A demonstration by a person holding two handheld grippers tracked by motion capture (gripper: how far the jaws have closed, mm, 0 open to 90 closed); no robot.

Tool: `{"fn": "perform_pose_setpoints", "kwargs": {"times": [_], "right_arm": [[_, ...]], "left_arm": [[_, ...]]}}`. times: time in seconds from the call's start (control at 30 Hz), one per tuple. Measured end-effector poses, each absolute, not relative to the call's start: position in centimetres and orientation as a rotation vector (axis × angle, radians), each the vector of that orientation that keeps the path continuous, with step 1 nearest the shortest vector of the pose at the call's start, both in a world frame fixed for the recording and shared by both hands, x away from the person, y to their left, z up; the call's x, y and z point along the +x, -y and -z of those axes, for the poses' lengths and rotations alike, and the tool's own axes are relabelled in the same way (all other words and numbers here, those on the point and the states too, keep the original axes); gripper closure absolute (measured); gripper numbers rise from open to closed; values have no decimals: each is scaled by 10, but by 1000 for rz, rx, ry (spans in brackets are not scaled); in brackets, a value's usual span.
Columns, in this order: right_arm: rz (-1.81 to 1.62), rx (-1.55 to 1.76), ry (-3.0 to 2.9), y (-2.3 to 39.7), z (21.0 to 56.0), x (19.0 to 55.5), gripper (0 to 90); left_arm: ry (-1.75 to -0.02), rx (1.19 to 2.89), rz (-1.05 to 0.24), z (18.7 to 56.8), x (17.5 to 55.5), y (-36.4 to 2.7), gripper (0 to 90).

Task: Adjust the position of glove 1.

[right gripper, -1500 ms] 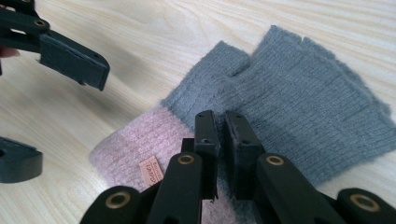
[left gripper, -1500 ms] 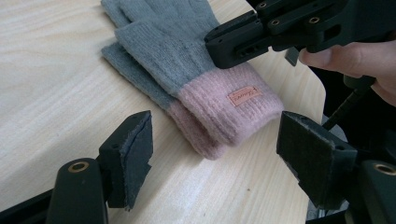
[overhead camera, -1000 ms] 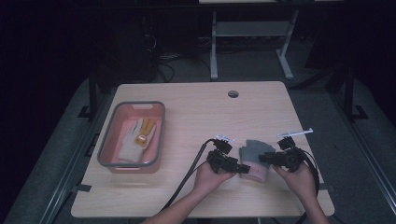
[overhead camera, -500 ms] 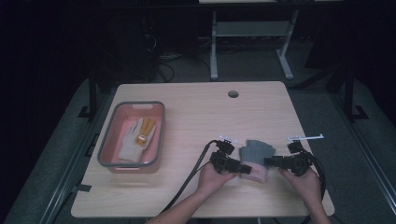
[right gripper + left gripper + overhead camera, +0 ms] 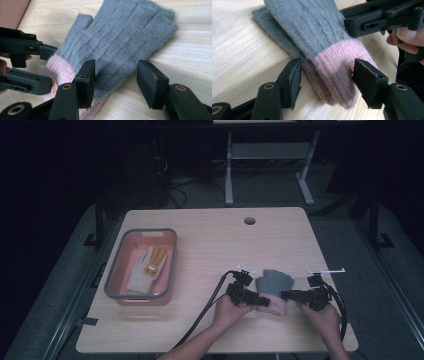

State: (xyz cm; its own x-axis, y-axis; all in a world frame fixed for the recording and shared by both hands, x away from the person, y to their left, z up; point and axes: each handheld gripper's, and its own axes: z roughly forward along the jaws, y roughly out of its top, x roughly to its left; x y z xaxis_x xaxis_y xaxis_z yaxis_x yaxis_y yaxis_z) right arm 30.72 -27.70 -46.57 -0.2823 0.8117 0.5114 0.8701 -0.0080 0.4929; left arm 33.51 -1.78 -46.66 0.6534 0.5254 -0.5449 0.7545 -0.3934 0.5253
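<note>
Wool: a pair of grey gloves with pink cuffs is stacked on the table, near its front edge, between the two grippers.
Left gripper: it is laid at the cuff end. Its jaws have just been closing, and both cuffs are now bracketed between them. One pad is seen at the cuff's edge and the other by a small tag, but no squeeze is shown in the knit, so the jaws are judged not yet clamped.
Right gripper: it is brought in from the other side. Its jaws have just been opening and are held apart over the grey palm, one pad above the knit and one off its edge. Nothing is grasped.
Reason for placement: the cuffs are probably chosen because they are thick and give a firm hold on both layers; the right gripper is likely kept ready to take the pair's other side.
Bin: it is set at the table's left, well apart, with a white and yellow glove inside.
High view: the bin, the whole table and both hands are taken in, yet the jaw gaps are too small to be read.
Left gripper view: the two stacked layers and the tag are made plain.
Right gripper view: the cut-off finger ends and the thumb are shown.
</note>
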Motion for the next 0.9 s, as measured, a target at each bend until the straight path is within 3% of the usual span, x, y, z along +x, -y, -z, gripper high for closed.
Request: {"fn": "perform_pose_setpoints", "kwargs": {"times": [0.3,0.6,0.9], "right_arm": [[1177,-1851,2122,274,466,309,509],[1178,-1845,2057,269,472,313,732],[1214,-1805,2042,272,470,314,785]], "left_arm": [[-1003,2080,381,468,336,19,482],[-1010,2047,415,471,339,17,576],[-982,2037,380,468,337,13,631]]}}
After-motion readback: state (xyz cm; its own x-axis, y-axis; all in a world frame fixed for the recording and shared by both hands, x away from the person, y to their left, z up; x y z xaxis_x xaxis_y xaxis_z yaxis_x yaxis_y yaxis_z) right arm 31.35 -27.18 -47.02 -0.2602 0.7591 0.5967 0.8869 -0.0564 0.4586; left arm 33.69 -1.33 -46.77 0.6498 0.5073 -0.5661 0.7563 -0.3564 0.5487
